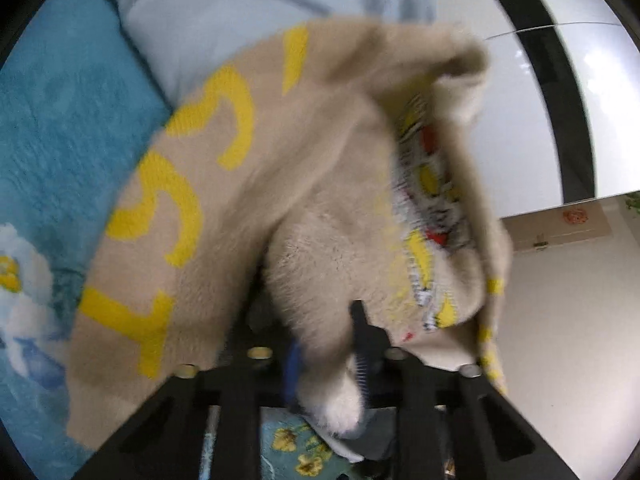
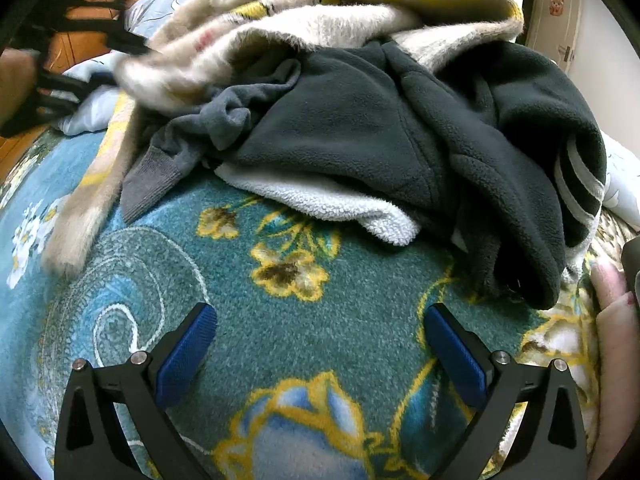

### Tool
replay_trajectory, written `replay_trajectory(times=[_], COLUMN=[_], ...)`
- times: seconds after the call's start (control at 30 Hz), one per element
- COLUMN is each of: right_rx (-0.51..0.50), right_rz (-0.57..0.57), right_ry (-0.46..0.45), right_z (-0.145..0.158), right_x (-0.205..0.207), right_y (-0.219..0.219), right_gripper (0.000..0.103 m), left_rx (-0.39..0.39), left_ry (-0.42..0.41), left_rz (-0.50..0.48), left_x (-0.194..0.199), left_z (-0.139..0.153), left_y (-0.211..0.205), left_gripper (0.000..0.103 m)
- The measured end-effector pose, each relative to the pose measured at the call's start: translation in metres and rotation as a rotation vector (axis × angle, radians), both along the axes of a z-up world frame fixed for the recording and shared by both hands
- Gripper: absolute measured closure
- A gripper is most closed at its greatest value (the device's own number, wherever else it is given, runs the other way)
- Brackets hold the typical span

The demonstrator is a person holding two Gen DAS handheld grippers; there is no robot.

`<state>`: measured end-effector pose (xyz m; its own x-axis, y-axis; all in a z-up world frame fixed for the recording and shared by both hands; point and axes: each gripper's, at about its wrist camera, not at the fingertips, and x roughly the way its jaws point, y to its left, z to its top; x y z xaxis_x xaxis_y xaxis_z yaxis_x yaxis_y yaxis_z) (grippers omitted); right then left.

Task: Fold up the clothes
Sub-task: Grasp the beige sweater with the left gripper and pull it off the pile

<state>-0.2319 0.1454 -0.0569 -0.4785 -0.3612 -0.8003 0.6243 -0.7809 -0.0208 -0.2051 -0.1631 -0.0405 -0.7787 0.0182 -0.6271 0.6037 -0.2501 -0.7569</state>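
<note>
A fuzzy beige sweater with big yellow letters hangs lifted in the left wrist view, and my left gripper is shut on a fold of it. In the right wrist view the same beige sweater drapes over the top of a clothes pile, one sleeve trailing down at the left. Below it lie a dark green fleece, a grey garment and a white fleece piece. My right gripper stands open above the floral blanket, short of the pile, with nothing between its blue pads.
A pale blue pillow lies at the back on the teal blanket. The other gripper's black frame and an orange headboard sit at upper left. A hand shows at the right edge. A door stands far right.
</note>
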Motion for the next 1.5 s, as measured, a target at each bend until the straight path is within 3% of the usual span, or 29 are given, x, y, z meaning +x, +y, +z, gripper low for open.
replay_trajectory(times=[0.23, 0.33, 0.6, 0.67, 0.77, 0.9, 1.0, 1.1, 1.2, 1.3, 1.37, 1.43, 1.5], right_rx=[0.005, 0.08, 0.001, -0.011, -0.069, -0.16, -0.198, -0.199, -0.199, -0.198, -0.185, -0.181, -0.187], right_rz=[0.0, 0.031, 0.142, 0.146, 0.098, 0.018, 0.032, 0.069, 0.098, 0.158, 0.203, 0.237, 0.266], right_ry=[-0.024, -0.097, -0.317, -0.315, -0.312, -0.292, -0.272, -0.264, -0.268, -0.231, -0.192, -0.165, -0.141], right_z=[0.008, 0.016, 0.047, 0.056, 0.075, 0.11, 0.107, 0.118, 0.116, 0.118, 0.119, 0.124, 0.129], right_x=[-0.001, 0.001, 0.061, 0.076, 0.087, 0.093, 0.085, 0.086, 0.088, 0.096, 0.099, 0.098, 0.095], right_y=[0.002, 0.002, 0.056, 0.073, 0.098, 0.125, 0.118, 0.121, 0.111, 0.095, 0.077, 0.059, 0.038], right_gripper=[0.0, 0.0, 0.0, 0.0, 0.0, 0.0, 0.0, 0.0, 0.0, 0.0, 0.0, 0.0, 0.0], left_rx=[-0.219, -0.315, -0.155, -0.142, -0.208, -0.26, -0.304, -0.257, -0.129, -0.069, -0.051, -0.068, -0.134], left_ry=[0.037, 0.05, -0.128, -0.155, -0.167, -0.087, -0.054, -0.09, -0.119, -0.099, -0.08, -0.074, -0.089], left_rz=[0.108, 0.155, 0.193, 0.155, 0.02, -0.112, -0.199, -0.256, -0.242, -0.232, -0.245, -0.265, -0.217], left_x=[0.116, 0.167, 0.287, 0.287, 0.268, 0.24, 0.227, 0.219, 0.226, 0.24, 0.248, 0.258, 0.274], left_z=[0.087, 0.125, 0.054, 0.046, 0.058, 0.089, 0.102, 0.093, 0.078, 0.084, 0.095, 0.104, 0.114], left_y=[0.021, 0.03, 0.108, 0.137, 0.177, 0.216, 0.232, 0.226, 0.211, 0.203, 0.197, 0.186, 0.174], left_gripper=[0.094, 0.094, 0.094, 0.094, 0.094, 0.094, 0.094, 0.091, 0.089, 0.086, 0.076, 0.048, 0.037])
